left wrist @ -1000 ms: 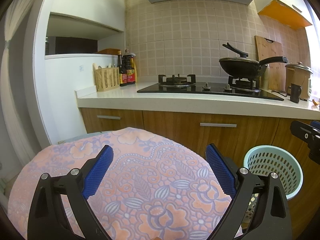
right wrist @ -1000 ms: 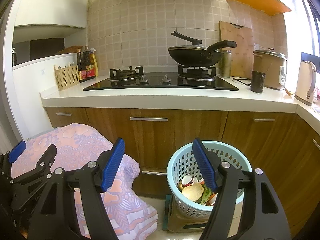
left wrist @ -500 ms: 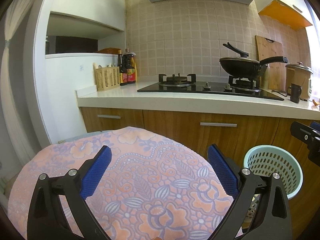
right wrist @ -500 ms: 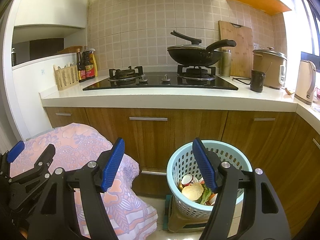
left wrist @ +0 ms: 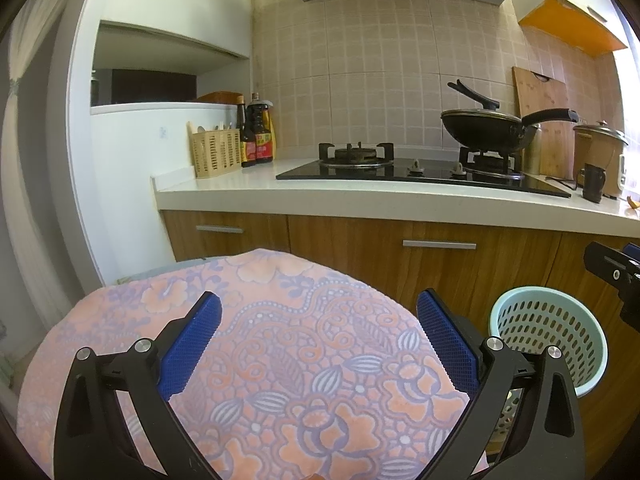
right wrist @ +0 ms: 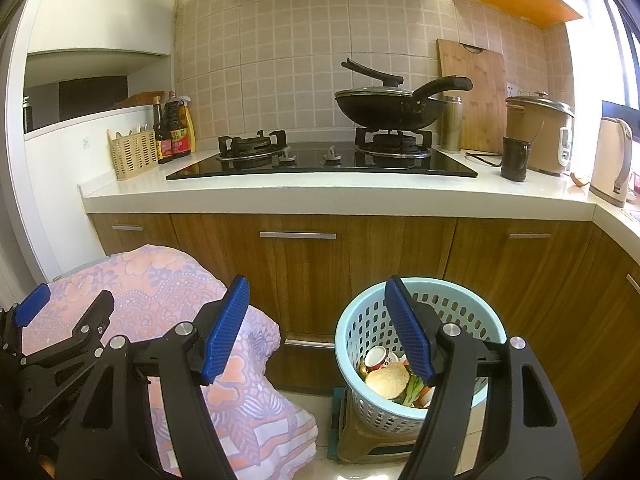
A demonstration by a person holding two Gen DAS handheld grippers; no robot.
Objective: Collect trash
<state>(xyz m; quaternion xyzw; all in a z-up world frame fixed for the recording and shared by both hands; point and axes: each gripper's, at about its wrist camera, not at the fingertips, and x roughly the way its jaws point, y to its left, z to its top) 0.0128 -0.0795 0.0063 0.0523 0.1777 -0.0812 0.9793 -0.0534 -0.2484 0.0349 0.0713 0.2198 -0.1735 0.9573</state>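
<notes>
**A:** Which step are you on?

**B:** As I judge it, near the end, or between pickups. My right gripper has its jaws standing wide with nothing between them, and my left gripper is the same: wide, empty, hanging over the flowered cloth.

**A:** Where's the trash, then?

**B:** In the pale blue basket, ahead of and below my right jaws, with my right-hand pad across its near rim in that view. From my left jaws the basket sits off to the right, past my right-hand pad.

**A:** What's in it?

**B:** A round bun-like piece on top, a small cup with red on it behind that, and something green beside the bun. More lies under them, but I can't tell what. The basket stands on a low stool.

**A:** Any trash left outside it?

**B:** Nothing on the cloth between my left jaws. There's a small orange scrap on the worktop, far ahead and to the right of my right jaws, beside the kettle. It could be peel; I can't say.

**A:** So the next move?

**B:** If that scrap counts, I'd need to lift my right jaws up to the worktop and narrow them well down for so thin a piece.
</notes>
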